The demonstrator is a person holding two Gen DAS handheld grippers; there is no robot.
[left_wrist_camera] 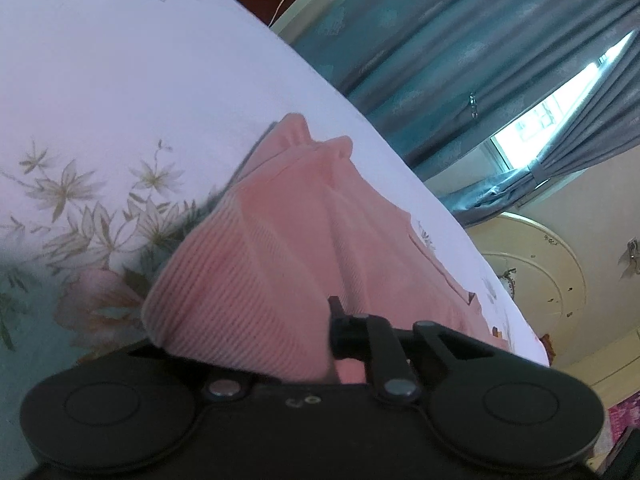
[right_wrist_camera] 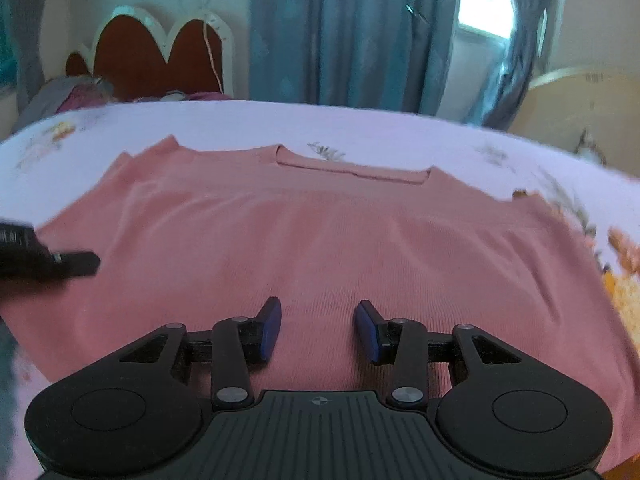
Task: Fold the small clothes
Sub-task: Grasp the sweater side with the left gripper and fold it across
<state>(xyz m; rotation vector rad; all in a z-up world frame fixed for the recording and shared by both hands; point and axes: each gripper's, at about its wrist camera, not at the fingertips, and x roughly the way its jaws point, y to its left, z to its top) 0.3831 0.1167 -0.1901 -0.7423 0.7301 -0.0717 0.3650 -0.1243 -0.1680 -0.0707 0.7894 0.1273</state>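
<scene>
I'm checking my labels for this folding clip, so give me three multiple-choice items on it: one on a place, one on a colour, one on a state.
1. Where does the sweater lie?
A. on the floral bedsheet
B. on a chair
C. on the floor

2. What colour is the sweater?
A. blue
B. pink
C. white

3. How is the right claw?
A. open above the knit
C. shut on a sleeve
B. out of view

Answers: 1 A, sheet shows all around it; 2 B, pink in both views; 3 A, a wide gap separates its blue pads.
</scene>
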